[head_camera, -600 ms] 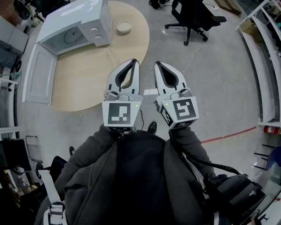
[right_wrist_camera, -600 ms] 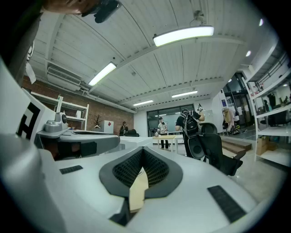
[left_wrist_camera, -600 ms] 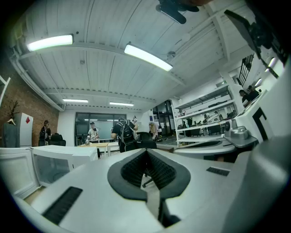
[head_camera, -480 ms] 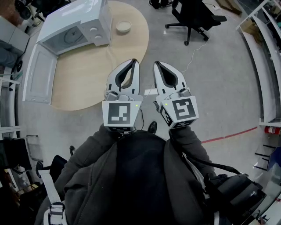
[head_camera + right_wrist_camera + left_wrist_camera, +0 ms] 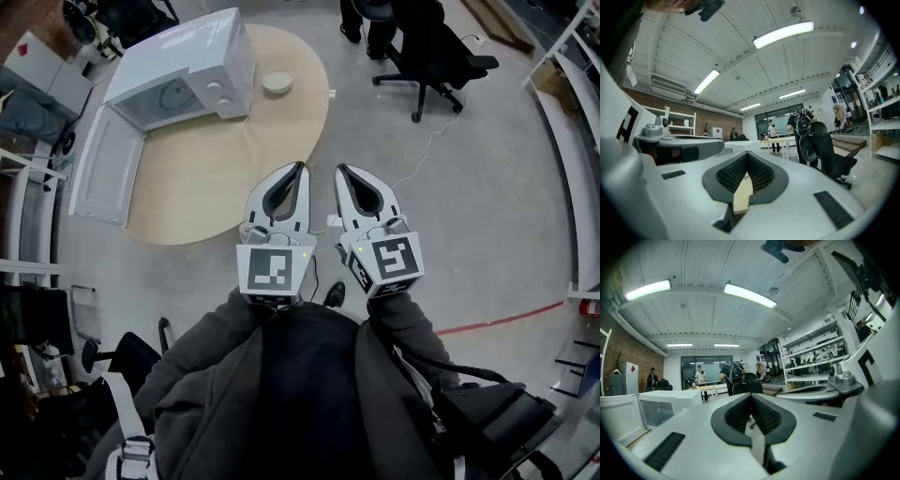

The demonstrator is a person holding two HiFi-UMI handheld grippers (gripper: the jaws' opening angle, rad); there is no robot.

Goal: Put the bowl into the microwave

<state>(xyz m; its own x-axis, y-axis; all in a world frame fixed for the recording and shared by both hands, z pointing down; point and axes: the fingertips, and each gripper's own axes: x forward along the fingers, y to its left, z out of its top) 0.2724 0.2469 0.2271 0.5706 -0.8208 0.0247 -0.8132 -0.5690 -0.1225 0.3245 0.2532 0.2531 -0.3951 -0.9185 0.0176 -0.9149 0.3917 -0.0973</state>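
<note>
A small cream bowl (image 5: 277,82) sits on the round wooden table (image 5: 197,169), just right of the white microwave (image 5: 187,66). The microwave's door (image 5: 97,178) hangs fully open to the front left. My left gripper (image 5: 299,168) and right gripper (image 5: 340,171) are side by side over the grey floor, short of the table's near edge. Both are shut with nothing between their jaws. In the left gripper view the microwave (image 5: 661,404) shows at the lower left past my shut left gripper (image 5: 751,395). In the right gripper view my right gripper (image 5: 747,154) points level into the room.
A black office chair (image 5: 427,52) stands on the floor at the back right, with a white cable (image 5: 427,150) trailing across the floor. Shelving (image 5: 572,122) lines the right side. Several people (image 5: 700,376) stand far off in the room.
The view has shifted, so the table, microwave and bowl sit lower and further right in the head view. Both grippers stay shut and side by side.
</note>
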